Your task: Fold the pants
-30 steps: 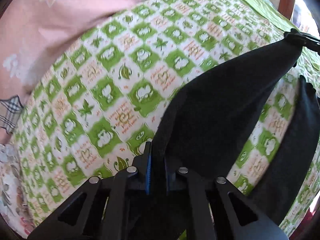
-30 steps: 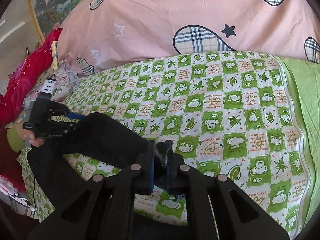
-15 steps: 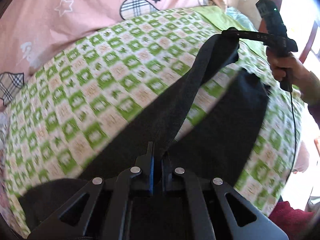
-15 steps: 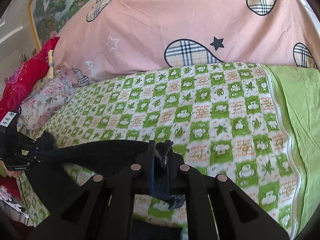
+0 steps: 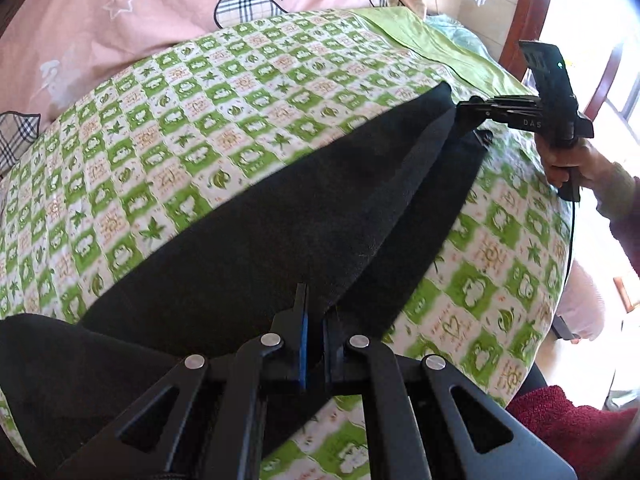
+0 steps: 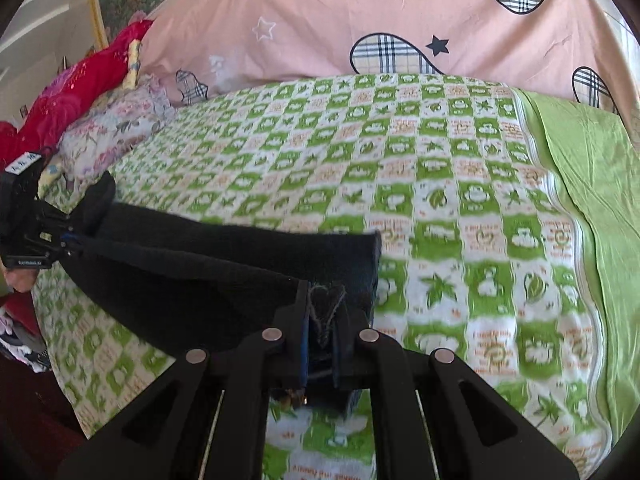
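Observation:
The black pants are stretched lengthwise between my two grippers, low over the green-and-white checked bedspread. My left gripper is shut on one end of the pants. My right gripper is shut on the other end, where a frayed hem sticks out between the fingers. Each gripper also shows in the other's view: the right one at the far end, the left one at the left. The pants hang in two layers, sagging onto the bed.
A pink quilt with plaid hearts lies along the far side of the bed. A plain green sheet covers the right part. Red and floral bedding is piled at the left. A wooden bedpost stands by a bright window.
The grippers have moved apart and lower, so the pants now lie stretched out and closer to the bedspread. Both grippers stay shut on the pants.

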